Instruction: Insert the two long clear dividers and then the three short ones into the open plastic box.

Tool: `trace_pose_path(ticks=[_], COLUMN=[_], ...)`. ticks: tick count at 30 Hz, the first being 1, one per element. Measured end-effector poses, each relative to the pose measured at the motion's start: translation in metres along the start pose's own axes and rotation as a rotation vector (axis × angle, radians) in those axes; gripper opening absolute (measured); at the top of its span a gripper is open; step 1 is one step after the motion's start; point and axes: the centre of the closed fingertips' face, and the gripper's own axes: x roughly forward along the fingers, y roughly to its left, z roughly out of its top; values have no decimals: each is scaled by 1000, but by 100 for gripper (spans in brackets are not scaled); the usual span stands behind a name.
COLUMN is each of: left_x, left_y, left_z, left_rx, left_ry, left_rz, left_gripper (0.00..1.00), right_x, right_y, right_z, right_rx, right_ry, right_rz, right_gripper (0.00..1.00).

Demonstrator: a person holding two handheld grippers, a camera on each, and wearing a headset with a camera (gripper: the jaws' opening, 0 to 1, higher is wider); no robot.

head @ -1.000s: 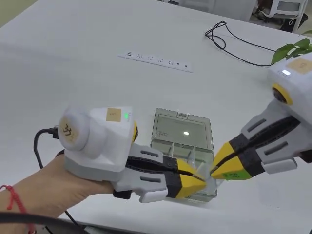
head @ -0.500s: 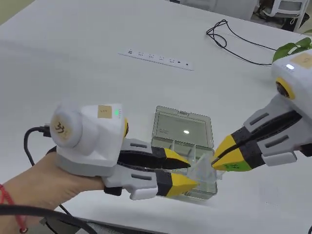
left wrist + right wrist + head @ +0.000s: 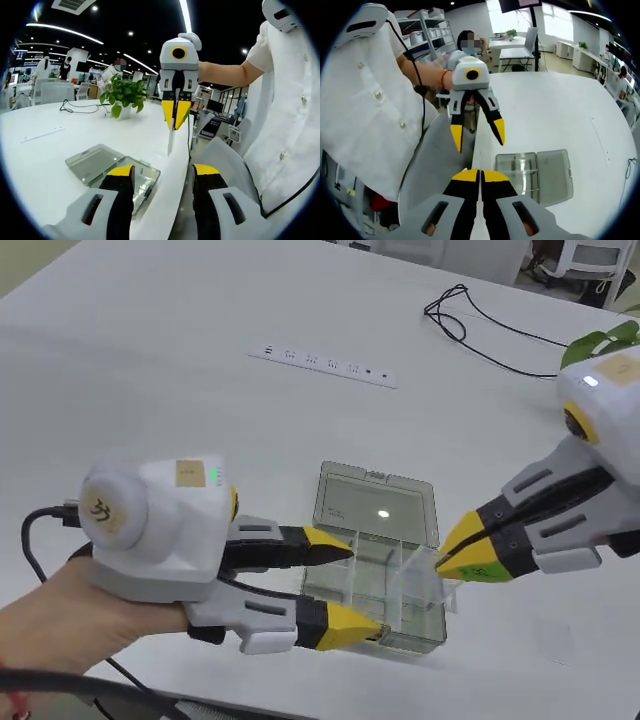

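- A shallow box of clear plastic (image 3: pixel 398 639) sits on the smooth white table (image 3: pixel 200 390), its hinged lid lying flat behind it.
- Thin clear walls already split it into cells, so the work looks well along. I cannot tell how many are in.
- The right gripper (image 3: pixel 441 567) has its jaws clamped on a flat, clear divider (image 3: pixel 425 590) at the box's right end.
- The left gripper (image 3: pixel 365 589) has its jaws apart and holds nothing.
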Motion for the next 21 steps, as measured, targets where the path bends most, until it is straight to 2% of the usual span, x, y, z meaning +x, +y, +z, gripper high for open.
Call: trace_pose_path(ticks=[11,16,21], left_x=[-6,-7,-9], left_y=[11,18,23], left_z=[-8,-15,-24], left_rx=[21,26,25], left_ry=[17,40,61], left_rz=[33,55,63], left_gripper=[64,78,87], right_x=[4,9,15], right_y=[-19,-31,-37], right_z=[-6,-9,-11], right_rx=[6,11,11], right_ry=[11,10,8], right_rz=[-46,-62,-72], right_gripper=[3,3,3])
